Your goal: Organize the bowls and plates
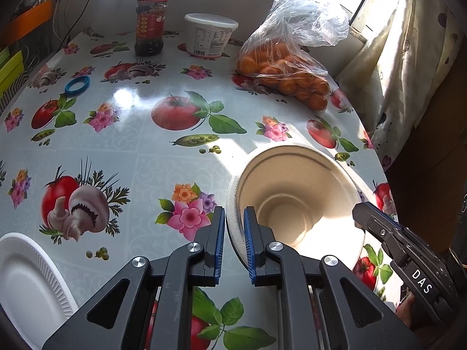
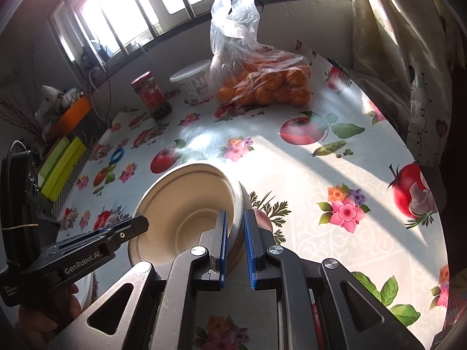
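A beige paper bowl (image 1: 294, 192) stands on the flowered table. My left gripper (image 1: 234, 230) is shut on the bowl's left rim, one pad inside and one outside. My right gripper (image 2: 235, 233) is shut on the opposite rim of the same bowl (image 2: 186, 204); it also shows in the left wrist view (image 1: 376, 221). The bowl looks like a nested stack, with a second rim showing under the top one. A white foam plate (image 1: 26, 280) lies at the near left table edge.
At the back stand a red-labelled sauce jar (image 1: 150, 26), a white tub (image 1: 210, 35) and a plastic bag of oranges (image 1: 286, 70). A blue ring (image 1: 77, 85) lies at the left. The table edge and a curtain (image 1: 408, 58) are on the right.
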The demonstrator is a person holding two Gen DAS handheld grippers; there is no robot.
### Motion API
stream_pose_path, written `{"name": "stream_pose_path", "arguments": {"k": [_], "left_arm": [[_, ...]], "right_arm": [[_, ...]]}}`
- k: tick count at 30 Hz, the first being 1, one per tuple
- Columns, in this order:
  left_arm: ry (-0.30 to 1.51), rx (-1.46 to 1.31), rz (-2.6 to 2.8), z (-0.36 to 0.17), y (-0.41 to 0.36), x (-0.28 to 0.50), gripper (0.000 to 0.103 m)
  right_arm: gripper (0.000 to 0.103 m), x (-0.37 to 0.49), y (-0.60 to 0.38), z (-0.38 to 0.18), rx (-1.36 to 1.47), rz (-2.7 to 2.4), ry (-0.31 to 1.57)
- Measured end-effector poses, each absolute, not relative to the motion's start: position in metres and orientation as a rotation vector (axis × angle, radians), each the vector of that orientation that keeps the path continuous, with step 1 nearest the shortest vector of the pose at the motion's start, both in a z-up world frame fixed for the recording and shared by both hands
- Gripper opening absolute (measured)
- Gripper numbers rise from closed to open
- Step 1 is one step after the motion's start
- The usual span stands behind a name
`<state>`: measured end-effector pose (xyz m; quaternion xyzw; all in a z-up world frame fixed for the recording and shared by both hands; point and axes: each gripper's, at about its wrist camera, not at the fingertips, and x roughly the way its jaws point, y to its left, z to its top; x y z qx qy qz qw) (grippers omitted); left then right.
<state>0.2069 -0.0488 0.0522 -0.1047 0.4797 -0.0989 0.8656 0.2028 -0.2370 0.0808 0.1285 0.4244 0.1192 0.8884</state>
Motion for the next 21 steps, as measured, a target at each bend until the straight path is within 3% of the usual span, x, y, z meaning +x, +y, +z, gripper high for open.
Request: {"name": "stream_pose_path", "arguments": {"k": [11,14,18,21], "left_arm": [[1.005,-0.209,-0.221,0.053,-0.045,0.207,0.025],[0.998,-0.177,-0.238,0.054,-0.047,0.204,0.025],[0.984,-0.164,-0.238,0.053,-0.041,0.200,0.025],[0.960,-0.149,-0.251,0.055,-0.040,0.194,0.026]], "right_arm": [[0.015,0.199,-0.239,0.078,0.258,0.226,0.878],[0.020,0.194,-0.239,0.079,0.236,0.215,0.857],[0.034,0.190,-0.242,0.079,0.236,0.230,0.842],[0.036,0.187,-0.243,0.077,0.237,0.227,0.839]]}}
